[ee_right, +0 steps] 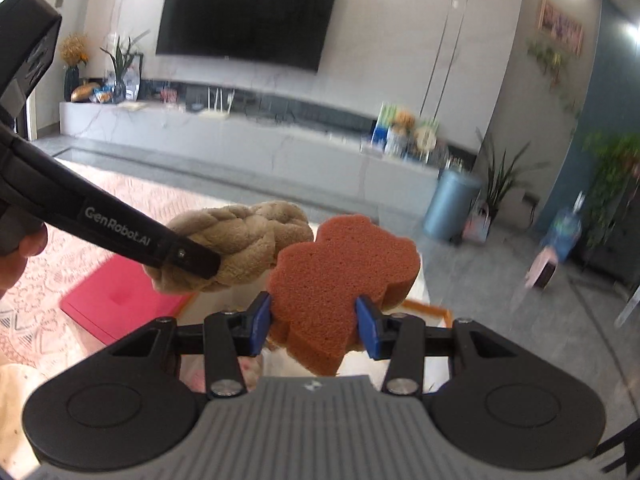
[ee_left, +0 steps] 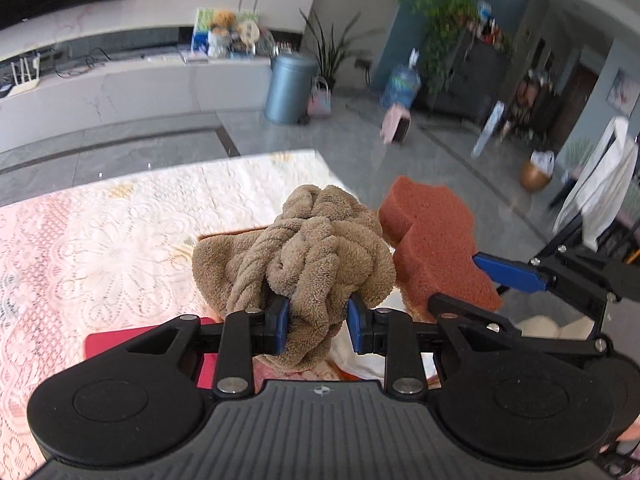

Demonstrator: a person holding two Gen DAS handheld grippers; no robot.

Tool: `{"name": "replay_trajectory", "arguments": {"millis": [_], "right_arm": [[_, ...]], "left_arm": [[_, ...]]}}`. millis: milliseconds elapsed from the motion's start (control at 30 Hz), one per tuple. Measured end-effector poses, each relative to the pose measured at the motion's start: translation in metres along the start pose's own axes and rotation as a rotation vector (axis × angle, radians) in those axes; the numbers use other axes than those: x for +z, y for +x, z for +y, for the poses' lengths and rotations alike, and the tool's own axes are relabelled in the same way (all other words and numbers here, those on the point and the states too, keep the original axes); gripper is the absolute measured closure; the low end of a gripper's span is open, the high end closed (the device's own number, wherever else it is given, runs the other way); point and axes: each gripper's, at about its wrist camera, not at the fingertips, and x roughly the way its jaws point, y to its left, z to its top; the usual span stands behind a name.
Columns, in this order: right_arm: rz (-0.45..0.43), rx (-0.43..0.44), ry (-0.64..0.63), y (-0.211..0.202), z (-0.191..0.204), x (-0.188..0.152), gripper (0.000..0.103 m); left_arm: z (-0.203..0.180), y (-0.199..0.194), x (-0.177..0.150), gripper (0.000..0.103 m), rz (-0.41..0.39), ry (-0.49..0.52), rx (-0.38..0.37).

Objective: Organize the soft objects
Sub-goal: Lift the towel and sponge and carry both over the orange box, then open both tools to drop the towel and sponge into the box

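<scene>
One brown braided towel (ee_left: pixel 296 248) is pinched in the left claw (ee_left: pixel 318 322); one rust sponge (ee_right: pixel 340 276) is clamped in the right claw (ee_right: pixel 314 322), both above the lace-covered desk (ee_left: pixel 100 240) with one red pad (ee_right: pixel 116 300).

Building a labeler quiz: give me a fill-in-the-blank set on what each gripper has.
The left gripper is shut on a braided ____ towel.
The right gripper is shut on an orange-brown ____.
Both items are held ____ the lace-covered table.
The flat mat on the table is ____.
Missing: brown; sponge; above; red
</scene>
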Motion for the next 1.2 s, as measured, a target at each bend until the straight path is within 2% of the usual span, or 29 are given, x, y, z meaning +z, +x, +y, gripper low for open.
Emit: {"name": "replay_trajectory", "arguments": {"millis": [133, 233, 433, 700, 800, 967, 1133, 1200], "right_arm": [[0.076, 0.041, 0.033, 0.037, -0.016, -0.003, 0.057], [0.123, 0.088, 0.032, 0.063, -0.026, -0.007, 0.057], [0.23, 0.152, 0.0, 0.112, -0.035, -0.023, 0.057], [0.331, 0.179, -0.001, 0.142, -0.045, -0.044, 0.056], [0.345, 0.187, 0.018, 0.145, -0.046, -0.05, 0.055], [0.341, 0.183, 0.014, 0.143, -0.045, -0.048, 0.048], [0.331, 0.168, 0.035, 0.132, -0.05, -0.04, 0.042], [0.328, 0.154, 0.045, 0.124, -0.053, -0.037, 0.038]], "left_arm": [[-0.005, 0.035, 0.0, 0.07, 0.07, 0.047, 0.015], [-0.007, 0.058, -0.006, 0.07, 0.124, 0.086, 0.065], [-0.011, 0.1, -0.007, 0.07, 0.216, 0.147, 0.1], [-0.023, 0.13, -0.011, 0.07, 0.274, 0.233, 0.126], [-0.023, 0.134, -0.011, 0.069, 0.287, 0.23, 0.126], [-0.021, 0.139, -0.008, 0.057, 0.281, 0.21, 0.109], [-0.017, 0.117, -0.004, 0.039, 0.235, 0.192, 0.069], [-0.018, 0.103, 0.0, 0.036, 0.21, 0.193, 0.052]]}}
